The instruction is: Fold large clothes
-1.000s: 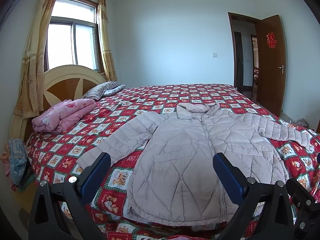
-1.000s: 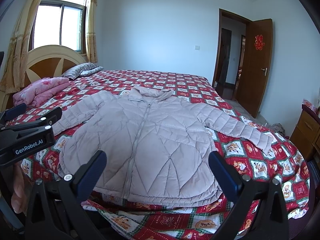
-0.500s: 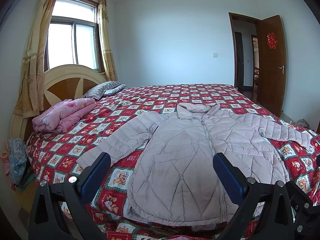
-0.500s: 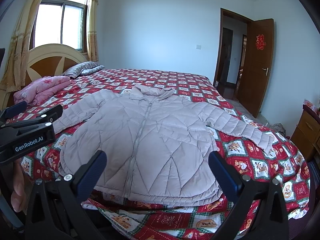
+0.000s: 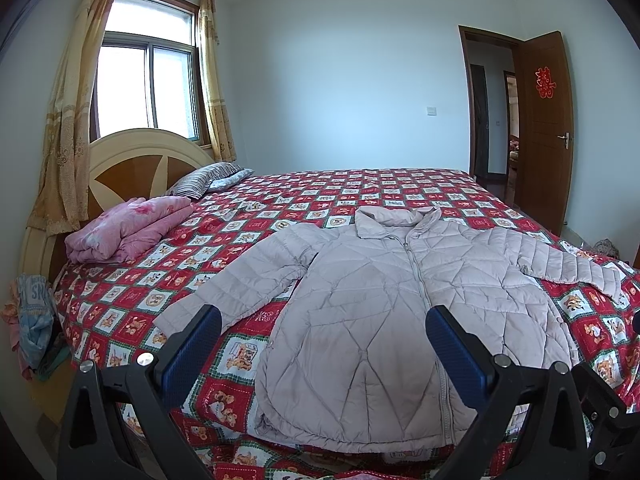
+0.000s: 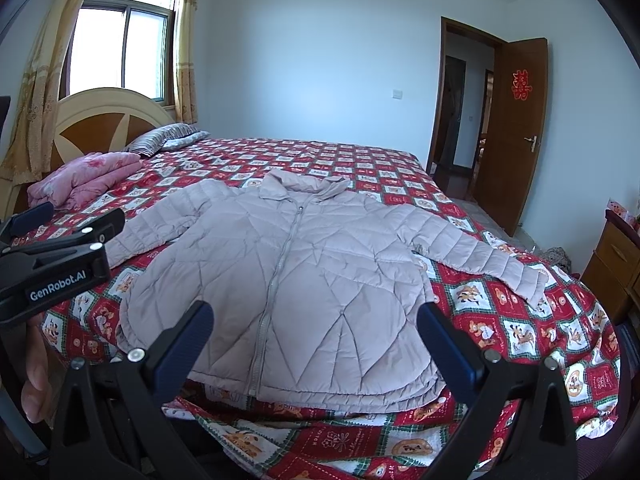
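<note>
Quilted pale-mauve puffer jacket (image 5: 400, 300) spread flat, zipped, on red patchwork bedspread (image 5: 132, 308), left gripper (image 5: 322, 344) and right gripper (image 6: 314, 340) both gaping, empty, sleeve cuffs perhaps frilled

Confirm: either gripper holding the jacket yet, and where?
Nothing held. Left gripper and right gripper are both open, short of the jacket, which lies flat on the bed.

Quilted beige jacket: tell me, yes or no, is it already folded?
No, the quilted beige jacket lies spread flat on the red patterned bedspread, both sleeves stretched outward.

Left gripper (image 5: 322, 344) and right gripper (image 6: 316, 340), jaws wide
</note>
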Available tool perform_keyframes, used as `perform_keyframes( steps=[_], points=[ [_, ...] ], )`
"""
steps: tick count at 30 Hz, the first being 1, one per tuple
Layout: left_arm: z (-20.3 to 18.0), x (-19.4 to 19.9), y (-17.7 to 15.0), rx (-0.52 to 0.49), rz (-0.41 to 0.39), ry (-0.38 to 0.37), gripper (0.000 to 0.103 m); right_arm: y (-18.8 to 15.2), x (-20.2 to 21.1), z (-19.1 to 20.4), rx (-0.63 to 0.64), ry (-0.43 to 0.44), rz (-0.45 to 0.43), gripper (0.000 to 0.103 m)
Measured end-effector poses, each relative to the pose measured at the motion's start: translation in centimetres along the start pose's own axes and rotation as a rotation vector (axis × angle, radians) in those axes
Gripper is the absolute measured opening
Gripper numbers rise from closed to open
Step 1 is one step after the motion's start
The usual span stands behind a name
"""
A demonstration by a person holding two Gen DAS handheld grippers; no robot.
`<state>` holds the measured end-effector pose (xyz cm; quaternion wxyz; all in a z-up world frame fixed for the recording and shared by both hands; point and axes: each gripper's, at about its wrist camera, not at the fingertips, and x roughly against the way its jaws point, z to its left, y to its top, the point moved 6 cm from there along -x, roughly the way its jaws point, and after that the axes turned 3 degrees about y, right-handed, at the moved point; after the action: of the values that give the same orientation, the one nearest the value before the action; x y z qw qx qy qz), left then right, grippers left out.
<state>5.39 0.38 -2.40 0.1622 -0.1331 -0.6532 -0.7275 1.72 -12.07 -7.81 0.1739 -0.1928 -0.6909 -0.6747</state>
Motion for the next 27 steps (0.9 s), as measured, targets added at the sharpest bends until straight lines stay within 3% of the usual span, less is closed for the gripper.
perform_keyframes(
  steps=[21, 27],
  points=[
    [0.6, -0.2, 0.0, 0.01, -0.003, 0.006, 0.102, -0.5, -0.4, 0.7, -0.004, 0.033, 0.008, 0.103],
    [0.9, -3.1, -0.6, 0.019, 0.031, 0.025, 0.102, -3.4, -5.6, -1.8, -0.026, 0.03, 0.205, 0.103]
  ],
)
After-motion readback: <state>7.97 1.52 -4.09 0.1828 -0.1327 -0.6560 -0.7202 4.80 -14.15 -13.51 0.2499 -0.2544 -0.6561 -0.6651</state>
